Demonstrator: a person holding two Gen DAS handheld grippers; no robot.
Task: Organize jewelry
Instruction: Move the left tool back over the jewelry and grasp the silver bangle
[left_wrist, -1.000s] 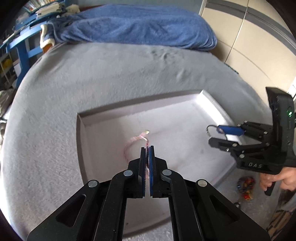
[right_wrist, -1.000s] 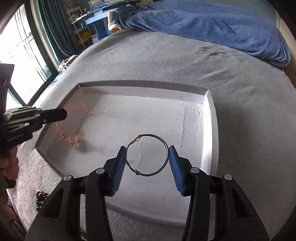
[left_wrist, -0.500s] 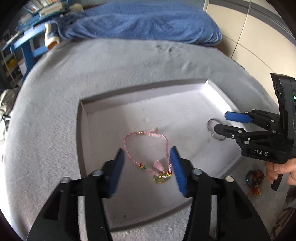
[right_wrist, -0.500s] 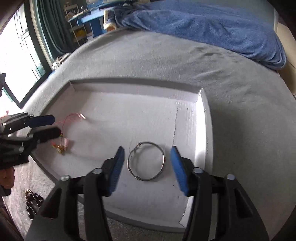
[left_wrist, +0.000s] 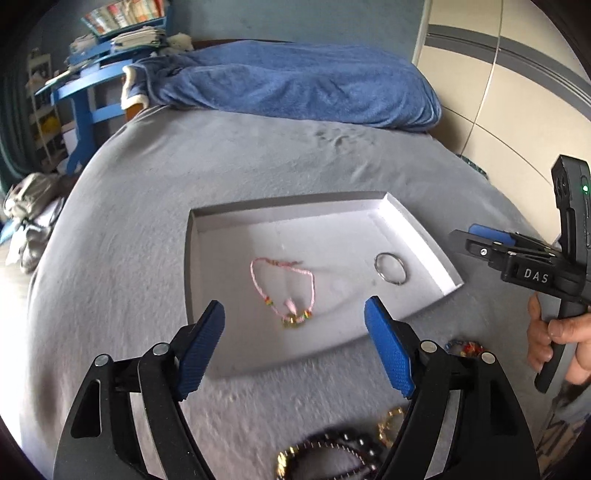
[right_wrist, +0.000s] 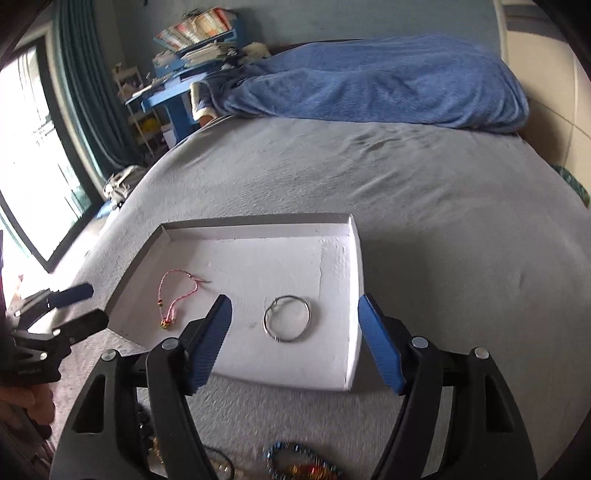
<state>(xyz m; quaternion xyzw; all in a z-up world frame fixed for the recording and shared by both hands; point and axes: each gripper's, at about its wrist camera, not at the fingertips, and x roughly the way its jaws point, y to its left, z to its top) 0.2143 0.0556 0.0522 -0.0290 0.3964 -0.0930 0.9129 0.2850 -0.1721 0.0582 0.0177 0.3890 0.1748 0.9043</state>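
A white shallow tray (left_wrist: 332, 236) (right_wrist: 343, 373) lies on the grey bed. In it lie a pink cord bracelet (left_wrist: 282, 286) (right_wrist: 176, 295) with a gold charm and a silver wire bangle (left_wrist: 390, 268) (right_wrist: 287, 318). My left gripper (left_wrist: 295, 350) is open and empty, held above the tray's near edge. My right gripper (right_wrist: 293, 339) is open and empty, also back from the tray; it shows at the right in the left wrist view (left_wrist: 487, 240). Loose jewelry lies on the bed in front of the tray: a dark beaded bracelet (left_wrist: 332, 450), a gold piece (left_wrist: 389, 424), a colourful beaded bracelet (right_wrist: 299, 463) (left_wrist: 463, 347).
A blue blanket (left_wrist: 295, 88) (right_wrist: 369, 92) lies heaped at the far end of the bed. A blue desk (left_wrist: 85, 99) with books stands beyond the bed at left. A cream wall (left_wrist: 517, 110) is at right. A window (right_wrist: 29, 177) is at far left.
The left gripper opened and let the pink bracelet drop into the tray. The right gripper left the silver bangle in the tray. Both grippers pulled back and up from the tray.
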